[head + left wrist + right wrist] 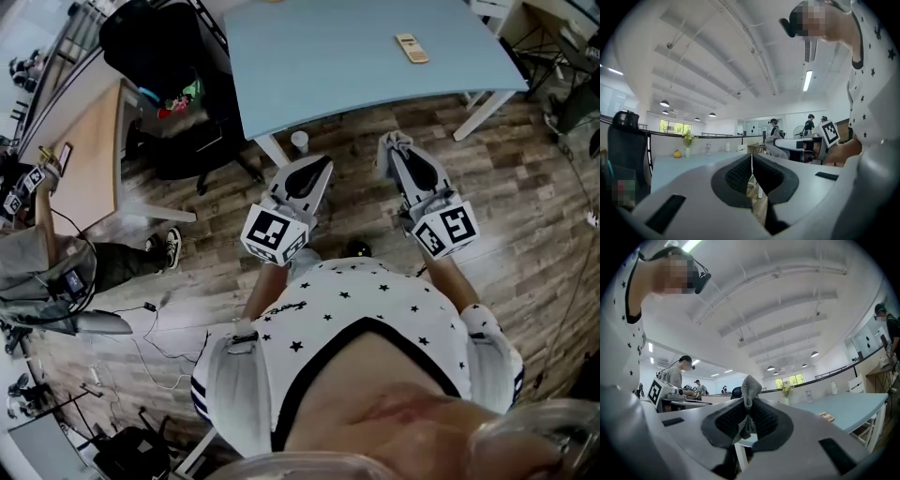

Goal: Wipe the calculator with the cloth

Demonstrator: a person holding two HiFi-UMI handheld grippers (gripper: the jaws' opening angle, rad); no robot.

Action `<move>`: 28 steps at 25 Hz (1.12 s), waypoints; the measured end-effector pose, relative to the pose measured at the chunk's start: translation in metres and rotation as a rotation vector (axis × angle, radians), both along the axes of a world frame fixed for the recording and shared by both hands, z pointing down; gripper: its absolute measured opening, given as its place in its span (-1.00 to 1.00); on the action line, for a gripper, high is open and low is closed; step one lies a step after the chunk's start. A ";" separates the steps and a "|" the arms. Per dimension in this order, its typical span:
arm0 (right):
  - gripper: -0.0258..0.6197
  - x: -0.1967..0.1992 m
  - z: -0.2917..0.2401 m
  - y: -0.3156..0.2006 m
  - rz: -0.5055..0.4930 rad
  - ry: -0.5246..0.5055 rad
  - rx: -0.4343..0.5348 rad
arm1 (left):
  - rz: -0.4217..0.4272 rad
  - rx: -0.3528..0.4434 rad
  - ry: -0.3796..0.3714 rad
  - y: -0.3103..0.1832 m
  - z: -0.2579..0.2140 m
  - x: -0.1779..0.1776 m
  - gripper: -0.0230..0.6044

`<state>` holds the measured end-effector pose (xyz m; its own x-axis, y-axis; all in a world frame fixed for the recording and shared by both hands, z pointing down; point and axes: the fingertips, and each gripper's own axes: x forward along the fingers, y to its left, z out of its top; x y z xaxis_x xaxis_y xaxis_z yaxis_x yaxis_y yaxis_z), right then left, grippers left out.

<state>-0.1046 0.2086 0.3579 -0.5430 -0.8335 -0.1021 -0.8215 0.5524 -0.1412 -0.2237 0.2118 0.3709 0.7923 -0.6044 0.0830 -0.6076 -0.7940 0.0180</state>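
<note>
The calculator is a small beige slab lying on the pale blue table, toward its far right; in the right gripper view the calculator shows flat on the tabletop. My right gripper hangs over the floor in front of the table, shut on a grey cloth that sticks up from between its jaws; the cloth shows at its tip. My left gripper hangs beside it, also short of the table, jaws shut with nothing between them.
A white table leg and a small white cup stand on the wood floor just ahead of the left gripper. A black chair sits left of the table, a wooden desk further left. Other people work in the background.
</note>
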 end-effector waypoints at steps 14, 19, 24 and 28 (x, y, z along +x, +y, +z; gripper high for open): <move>-0.81 0.009 0.006 0.015 -0.133 -0.042 -0.002 | -0.144 -0.003 -0.009 0.036 0.004 0.007 -0.83; -0.81 0.005 0.009 0.015 -0.150 -0.064 -0.013 | -0.167 -0.002 -0.019 0.040 0.004 0.003 -0.83; -0.81 0.006 0.012 0.012 -0.148 -0.089 -0.025 | -0.167 -0.006 -0.031 0.037 0.005 0.003 -0.83; -0.81 0.013 0.011 0.004 -0.120 -0.103 -0.027 | -0.136 -0.014 -0.041 0.022 0.006 0.009 -0.83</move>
<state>-0.0918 0.2126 0.3685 -0.6264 -0.7668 -0.1402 -0.7306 0.6402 -0.2375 -0.2150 0.2338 0.3773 0.6987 -0.7047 0.1230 -0.7103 -0.7039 0.0014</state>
